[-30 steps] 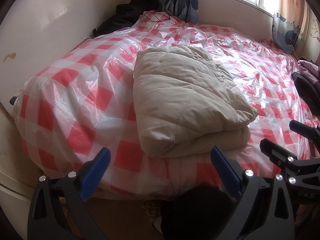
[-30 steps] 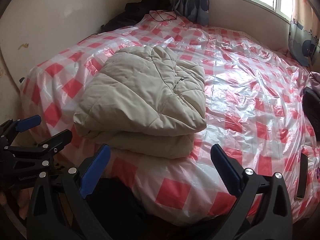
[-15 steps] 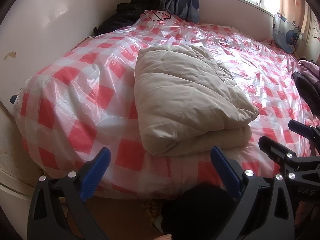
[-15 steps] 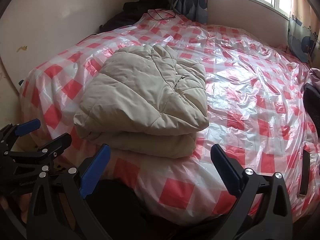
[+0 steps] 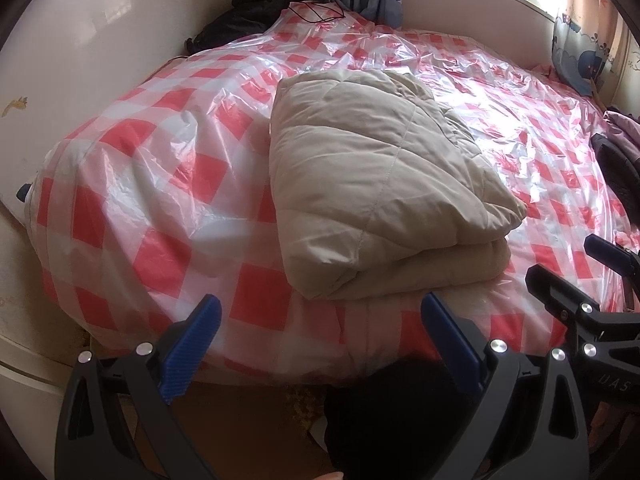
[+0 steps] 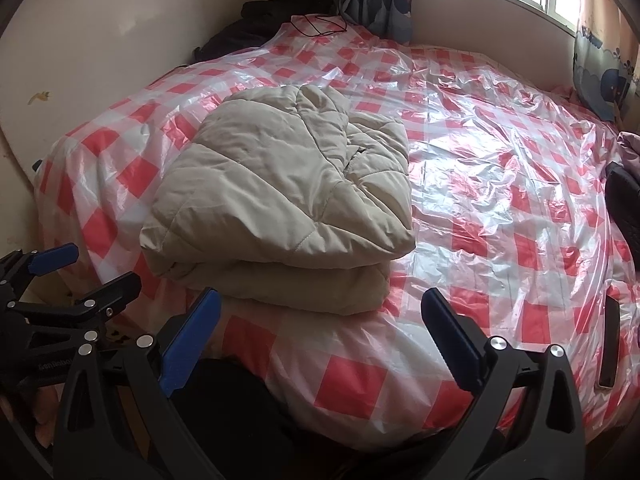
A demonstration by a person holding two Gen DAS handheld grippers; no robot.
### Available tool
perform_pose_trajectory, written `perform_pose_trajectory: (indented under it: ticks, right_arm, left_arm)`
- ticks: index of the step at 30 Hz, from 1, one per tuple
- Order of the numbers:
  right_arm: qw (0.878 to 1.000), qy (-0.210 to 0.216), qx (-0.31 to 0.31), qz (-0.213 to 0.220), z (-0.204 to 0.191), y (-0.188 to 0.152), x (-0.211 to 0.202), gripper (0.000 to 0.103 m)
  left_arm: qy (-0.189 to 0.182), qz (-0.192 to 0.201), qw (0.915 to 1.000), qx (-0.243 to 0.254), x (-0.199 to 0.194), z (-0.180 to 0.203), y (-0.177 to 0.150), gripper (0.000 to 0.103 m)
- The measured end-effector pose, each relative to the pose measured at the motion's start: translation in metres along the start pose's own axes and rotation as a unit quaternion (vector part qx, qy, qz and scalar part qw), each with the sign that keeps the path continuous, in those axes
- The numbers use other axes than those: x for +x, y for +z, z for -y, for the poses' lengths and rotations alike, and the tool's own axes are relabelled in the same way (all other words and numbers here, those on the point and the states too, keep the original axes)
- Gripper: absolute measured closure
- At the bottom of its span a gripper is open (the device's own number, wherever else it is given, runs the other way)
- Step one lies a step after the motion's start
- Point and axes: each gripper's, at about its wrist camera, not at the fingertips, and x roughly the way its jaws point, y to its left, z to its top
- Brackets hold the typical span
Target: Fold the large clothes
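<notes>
A beige padded coat (image 5: 380, 184) lies folded in a thick bundle on the bed, near its front edge; it also shows in the right wrist view (image 6: 280, 200). My left gripper (image 5: 320, 316) is open and empty, held off the bed's front edge just short of the bundle. My right gripper (image 6: 320, 312) is open and empty, also just short of the bundle. Each gripper shows in the other's view: the right one (image 5: 568, 276) at the right edge, the left one (image 6: 92, 268) at the left edge.
The bed is covered by a red and white checked plastic sheet (image 6: 500, 160). Dark clothes (image 5: 260, 4) lie at the far corner by the wall. More clothes (image 5: 620, 160) lie at the right edge. A dark phone (image 6: 610, 344) lies at the bed's right front.
Both grippers have drifted slightly back and down from the bed. The folded coat has not moved.
</notes>
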Motion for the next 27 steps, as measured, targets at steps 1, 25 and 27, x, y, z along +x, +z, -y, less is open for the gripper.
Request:
perform_pose_trajectory:
  ticks: [1, 25, 27]
  right_arm:
    - [1.0, -0.001, 0.0, -0.001, 0.0, 0.0, 0.0, 0.006]
    - [0.999, -0.01, -0.016, -0.047, -0.006, 0.001, 0.019, 0.006]
    - [0.999, -0.01, -0.016, -0.048, -0.006, 0.001, 0.019, 0.006]
  left_arm:
    - [0.002, 0.0, 1.0, 0.0, 0.0, 0.0, 0.0, 0.007]
    - [0.0, -0.019, 0.9998, -0.007, 0.014, -0.006, -0.001, 0.007]
    - [0.0, -0.02, 0.9998, -0.007, 0.014, -0.006, -0.001, 0.007]
